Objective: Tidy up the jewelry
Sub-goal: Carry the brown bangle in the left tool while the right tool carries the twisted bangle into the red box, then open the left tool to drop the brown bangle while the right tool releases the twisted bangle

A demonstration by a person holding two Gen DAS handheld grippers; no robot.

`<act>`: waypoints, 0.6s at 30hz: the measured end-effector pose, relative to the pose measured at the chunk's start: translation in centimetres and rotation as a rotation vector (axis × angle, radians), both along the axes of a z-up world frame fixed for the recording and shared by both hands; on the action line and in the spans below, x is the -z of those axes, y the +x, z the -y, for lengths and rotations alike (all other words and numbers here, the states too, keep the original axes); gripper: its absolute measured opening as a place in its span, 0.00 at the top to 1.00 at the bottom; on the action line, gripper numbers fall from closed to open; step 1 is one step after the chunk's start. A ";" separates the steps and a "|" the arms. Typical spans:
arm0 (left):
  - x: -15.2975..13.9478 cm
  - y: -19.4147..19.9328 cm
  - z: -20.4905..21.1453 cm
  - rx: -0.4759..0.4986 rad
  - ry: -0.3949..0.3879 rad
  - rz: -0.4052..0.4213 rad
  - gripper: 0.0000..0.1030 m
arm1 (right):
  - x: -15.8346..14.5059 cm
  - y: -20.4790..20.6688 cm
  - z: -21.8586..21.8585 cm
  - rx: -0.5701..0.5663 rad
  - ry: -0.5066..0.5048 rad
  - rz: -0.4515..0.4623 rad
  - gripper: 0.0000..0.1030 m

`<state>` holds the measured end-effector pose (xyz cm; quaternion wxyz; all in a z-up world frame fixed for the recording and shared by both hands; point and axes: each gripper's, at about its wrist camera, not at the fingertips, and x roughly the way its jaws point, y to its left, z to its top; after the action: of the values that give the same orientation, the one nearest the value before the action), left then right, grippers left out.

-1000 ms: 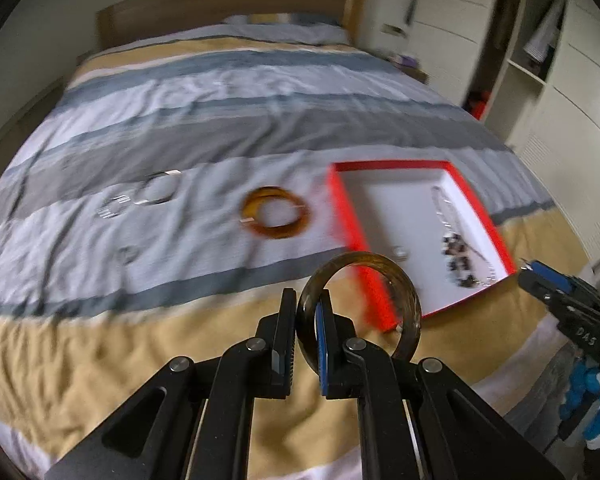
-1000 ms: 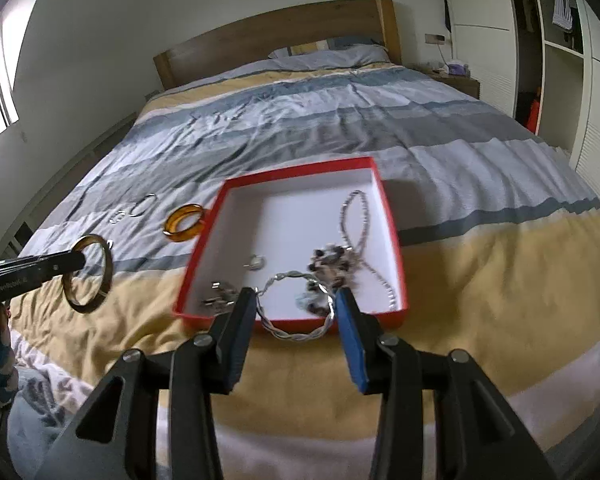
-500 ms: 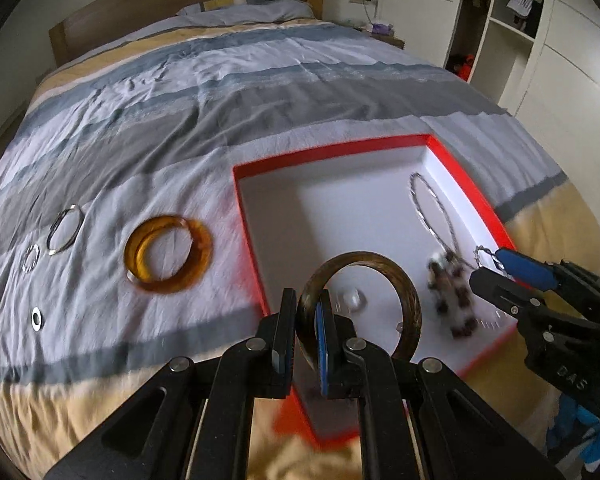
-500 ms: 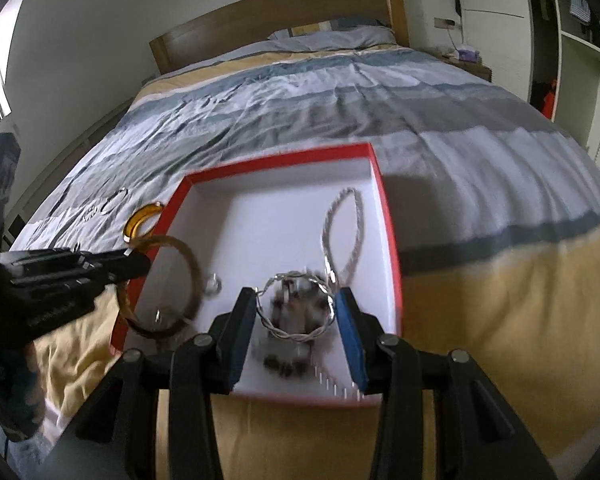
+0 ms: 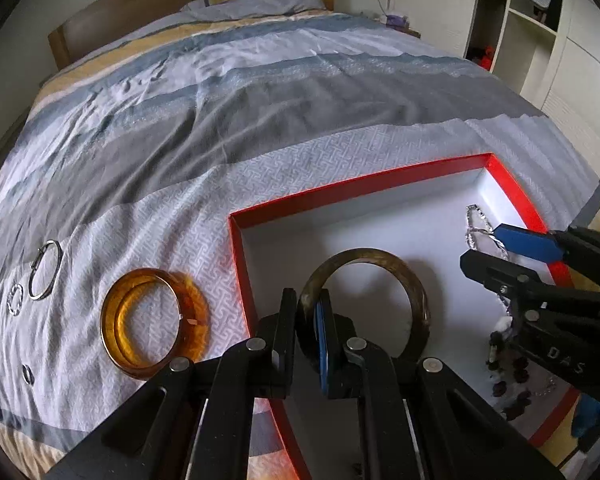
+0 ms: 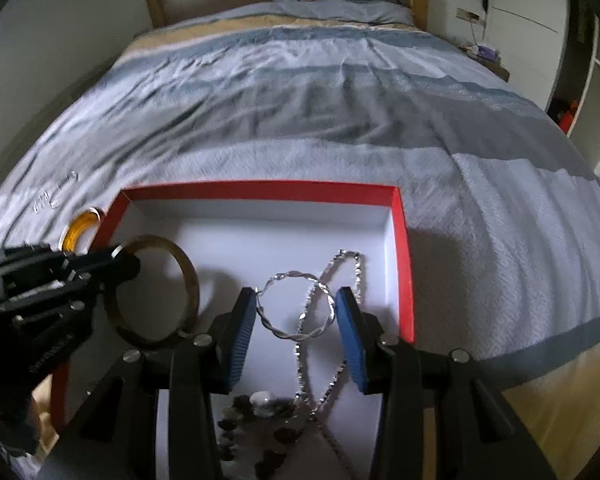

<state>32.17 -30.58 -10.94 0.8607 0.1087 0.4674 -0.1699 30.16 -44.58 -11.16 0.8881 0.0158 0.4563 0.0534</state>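
While pinching, left claw [image 5: 307,312] on brown bangle [image 5: 400,276].

Left gripper [image 5: 306,312] reaches over the box's near left corner, jaws clamped tight; right gripper [image 6: 296,322] hovers beside it, jaws spread wide.

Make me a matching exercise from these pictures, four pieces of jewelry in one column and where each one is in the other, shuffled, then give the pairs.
Column 1
1. dark bangle
2. amber bangle
3. twisted silver hoop
4. silver chain

Column 2
A. lying on the bedspread, outside the box
B. held across the right tool
C. lying on the red box floor
D. clamped in the left tool

Pairs: 1-D, 2-A, 3-B, 4-C
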 end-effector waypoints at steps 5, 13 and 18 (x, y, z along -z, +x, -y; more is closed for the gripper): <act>0.1 -0.1 0.1 -0.004 0.013 0.017 0.89 | 0.6 0.0 -1.0 -0.041 -0.085 -0.028 0.61; -0.1 -0.4 0.0 0.000 -0.003 -0.003 0.86 | 0.3 -0.6 -1.0 -0.067 -0.126 -0.037 0.60; -1.5 -1.7 -0.2 0.005 -0.007 0.021 0.67 | -1.0 -2.0 -0.3 -0.044 -0.107 -0.021 0.56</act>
<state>30.48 -30.36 -9.39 0.8656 0.1084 0.4574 -0.1725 28.16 -44.28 -10.12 0.8814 -0.0411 0.4682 0.0481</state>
